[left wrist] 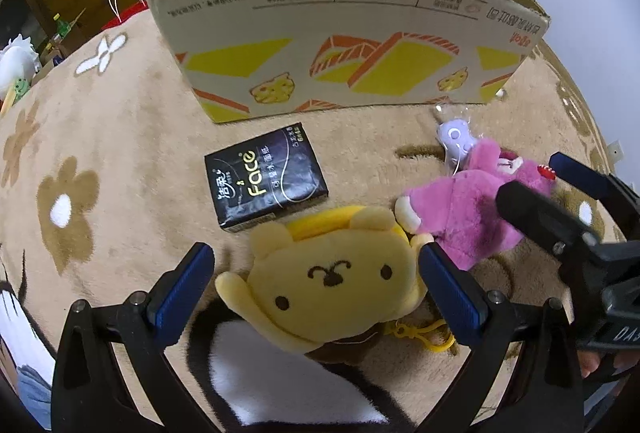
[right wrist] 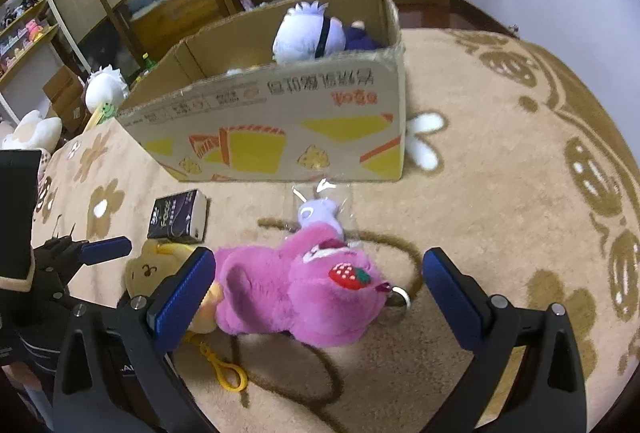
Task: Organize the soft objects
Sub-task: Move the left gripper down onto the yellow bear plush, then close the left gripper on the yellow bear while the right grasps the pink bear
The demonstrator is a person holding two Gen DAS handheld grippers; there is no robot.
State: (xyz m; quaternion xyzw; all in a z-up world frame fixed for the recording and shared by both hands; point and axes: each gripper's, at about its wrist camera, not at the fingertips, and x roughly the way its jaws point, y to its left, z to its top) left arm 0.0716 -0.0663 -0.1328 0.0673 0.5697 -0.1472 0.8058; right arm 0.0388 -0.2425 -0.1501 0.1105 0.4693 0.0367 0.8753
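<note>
The left gripper [left wrist: 316,285] is spread wide around the yellow bear plush [left wrist: 336,281] on the flowered rug [left wrist: 120,153]. The right gripper [right wrist: 316,289] is likewise held wide astride the pink plush [right wrist: 296,293], near the cardboard box [right wrist: 280,121].

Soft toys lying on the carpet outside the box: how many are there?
3: yellow bear nearest, pink plush beside it, small bagged purple toy near the cardboard box. None appears hidden.
</note>
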